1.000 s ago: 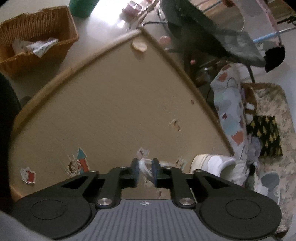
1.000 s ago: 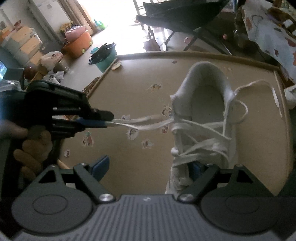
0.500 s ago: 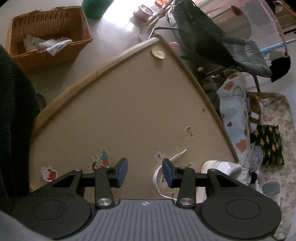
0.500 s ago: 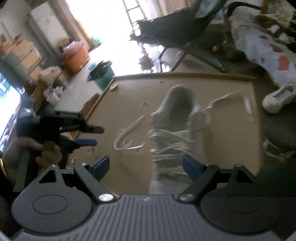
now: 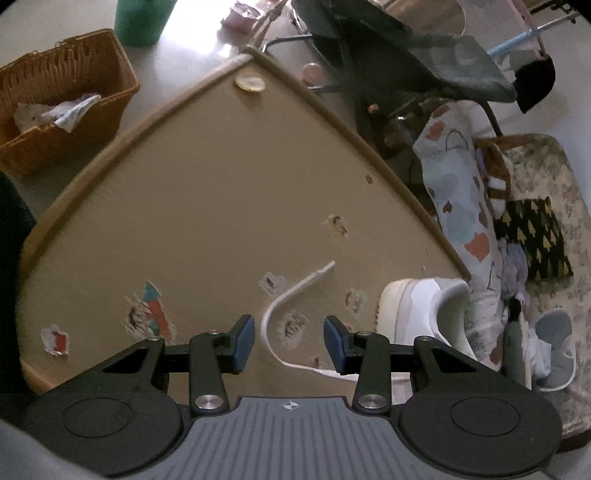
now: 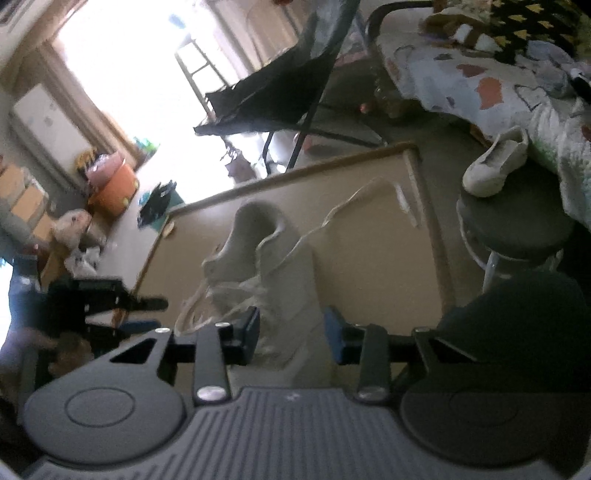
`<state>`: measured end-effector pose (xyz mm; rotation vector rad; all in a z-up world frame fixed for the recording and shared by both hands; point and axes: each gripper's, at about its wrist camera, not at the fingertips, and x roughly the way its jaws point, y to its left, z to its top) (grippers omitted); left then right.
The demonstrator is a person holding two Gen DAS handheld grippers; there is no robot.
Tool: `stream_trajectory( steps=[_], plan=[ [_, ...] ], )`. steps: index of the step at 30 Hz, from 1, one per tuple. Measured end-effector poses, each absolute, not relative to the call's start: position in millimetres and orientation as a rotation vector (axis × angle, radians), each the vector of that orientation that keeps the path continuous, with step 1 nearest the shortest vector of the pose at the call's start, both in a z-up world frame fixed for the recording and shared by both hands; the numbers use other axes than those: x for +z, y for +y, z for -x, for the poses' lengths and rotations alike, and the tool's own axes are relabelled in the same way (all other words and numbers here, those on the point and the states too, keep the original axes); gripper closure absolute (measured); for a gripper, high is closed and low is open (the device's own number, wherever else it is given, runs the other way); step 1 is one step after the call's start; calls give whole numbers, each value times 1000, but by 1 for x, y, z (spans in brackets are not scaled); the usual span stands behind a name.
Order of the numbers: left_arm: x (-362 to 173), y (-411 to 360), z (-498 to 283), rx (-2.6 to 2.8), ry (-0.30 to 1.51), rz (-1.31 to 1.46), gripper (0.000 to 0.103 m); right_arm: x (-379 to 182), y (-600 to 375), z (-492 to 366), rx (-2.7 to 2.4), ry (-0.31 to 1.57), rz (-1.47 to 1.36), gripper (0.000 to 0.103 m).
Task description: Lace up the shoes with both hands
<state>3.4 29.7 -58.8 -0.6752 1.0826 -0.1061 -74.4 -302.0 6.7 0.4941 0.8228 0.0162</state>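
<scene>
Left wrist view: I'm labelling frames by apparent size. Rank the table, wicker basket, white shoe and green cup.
1. table
2. wicker basket
3. white shoe, partly hidden behind the gripper
4. green cup, cut off by the frame, so unsure

Ahead of my left fingers (image 5: 243, 341) the counter (image 5: 207, 206) lies bare to its far rim; only a loose lace (image 5: 284, 299) curves through the gap. The shoe (image 6: 273, 273) fills the space between my right fingers (image 6: 251, 332); open counter beyond its heel.

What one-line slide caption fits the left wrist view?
Open left gripper above a loose white lace curving across the table, shoe at right.
</scene>
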Motion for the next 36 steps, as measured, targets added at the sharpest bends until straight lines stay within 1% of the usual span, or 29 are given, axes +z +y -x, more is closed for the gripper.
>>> stream_trajectory(
  steps=[3,5,8,13,19,28,33,34,35,36],
  plan=[
    [-60,25,-3,-101,1093,651,60,10,-322,67,-24,792,-464,66],
    [-62,23,-4,-101,1108,642,60,9,-338,57,-42,787,-423,77],
    [-66,17,-6,-135,1128,640,60,5,-358,36,-45,796,-370,83],
    [-70,7,-9,-194,1132,622,60,-4,-374,-15,-38,841,-222,83],
    [-80,0,-9,-204,1159,615,60,-27,-372,-62,-2,941,-135,83],
    [-91,1,-15,-172,1169,659,60,-51,-367,-91,-3,1008,-65,83],
    [-89,0,-21,-170,1160,675,60,-54,-360,-93,16,1021,-26,85],
    [-88,0,-21,-169,1156,679,60,-55,-359,-93,23,1022,-20,91],
    [-88,0,-22,-169,1152,685,60,-55,-358,-93,30,1023,-15,99],
    [-88,-1,-22,-170,1147,691,60,-54,-357,-92,35,1029,-15,101]
  ],
)
